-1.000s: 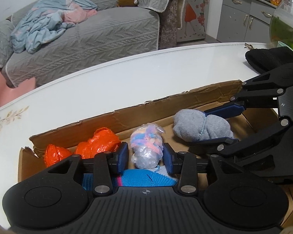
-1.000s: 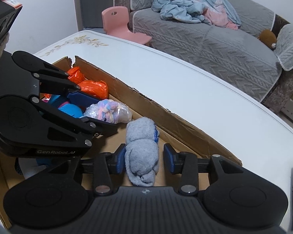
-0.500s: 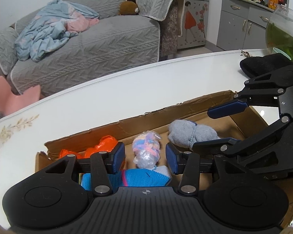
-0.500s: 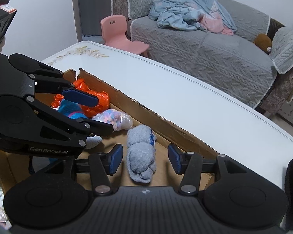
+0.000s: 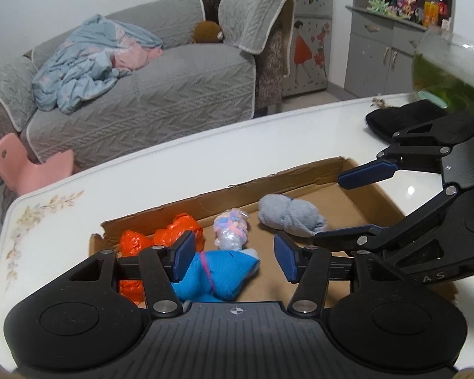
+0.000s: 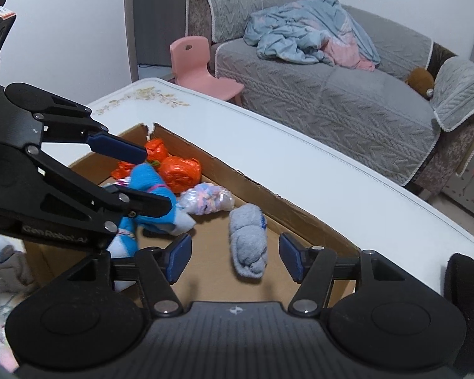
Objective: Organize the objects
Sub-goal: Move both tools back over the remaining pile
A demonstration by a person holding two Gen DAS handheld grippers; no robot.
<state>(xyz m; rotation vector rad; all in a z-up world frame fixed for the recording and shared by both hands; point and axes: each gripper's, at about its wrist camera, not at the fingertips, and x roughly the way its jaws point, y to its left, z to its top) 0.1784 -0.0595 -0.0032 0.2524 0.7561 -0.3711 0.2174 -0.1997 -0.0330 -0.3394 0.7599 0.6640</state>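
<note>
Change since the earlier frame: both grippers sit higher above the cardboard box; the grey sock roll and the plastic-wrapped pastel bundle now lie free on the box floor.
Left gripper: fingers spreading, nothing pinched; the blue sock lies below the gap, lower centre.
Right gripper: fingers spreading, clear of the grey sock roll between them.
Left view only: black cloth and a glass bowl at upper right on the desk.
Right view only: crumpled cloths at lower left, outside the box.
Room: orange bags crowd the box's far-left corner; bare cardboard at its right end.
</note>
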